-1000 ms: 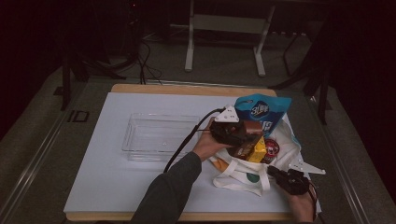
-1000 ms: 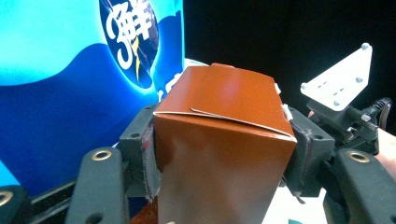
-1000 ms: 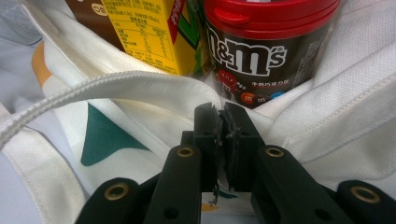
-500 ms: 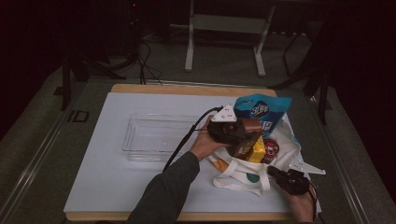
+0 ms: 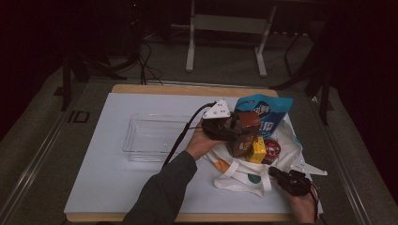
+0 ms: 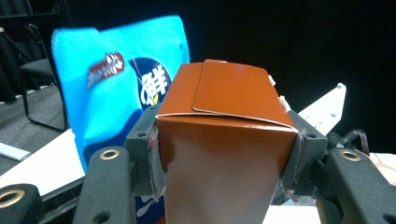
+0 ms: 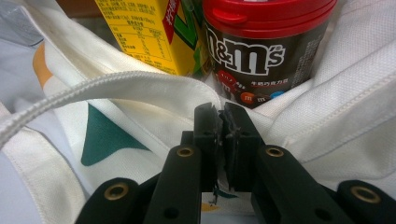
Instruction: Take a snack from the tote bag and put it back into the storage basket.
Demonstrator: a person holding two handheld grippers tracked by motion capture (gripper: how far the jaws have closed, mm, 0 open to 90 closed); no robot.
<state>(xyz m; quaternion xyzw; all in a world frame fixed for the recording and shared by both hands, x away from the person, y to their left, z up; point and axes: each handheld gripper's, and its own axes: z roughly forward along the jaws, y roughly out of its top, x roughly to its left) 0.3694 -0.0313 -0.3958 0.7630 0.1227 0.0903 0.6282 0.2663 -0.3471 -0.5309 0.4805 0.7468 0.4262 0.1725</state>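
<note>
Left claw: the left claw (image 6: 227, 154) is grasping a brown carton (image 6: 224, 140) by its two sides, pads pressing just under the folded top; in the high view the left claw (image 5: 230, 131) is reaching across from the tabletop's middle, forearm in a dark sleeve (image 5: 164, 192) rising from the bottom edge
Brown carton: the carton (image 5: 243, 133) is hanging tilted above the mouth of the white tote bag (image 5: 244, 171), clear of the things inside it
Right claw: the right claw (image 7: 222, 135) is clenched on the fabric rim of the tote bag (image 7: 154, 93), jaws nearly together; in the high view the right claw (image 5: 281, 174) is sitting low at the bag's near right corner
Around: a blue snack bag (image 5: 263, 112) is standing just behind the carton; a yellow box (image 7: 144, 32) and a red-lidded M&M's tub (image 7: 261, 42) are lying side by side in the bag
Tabletop: a clear plastic tray (image 5: 155, 136) is resting left of the bag on the white tabletop (image 5: 112, 173)
</note>
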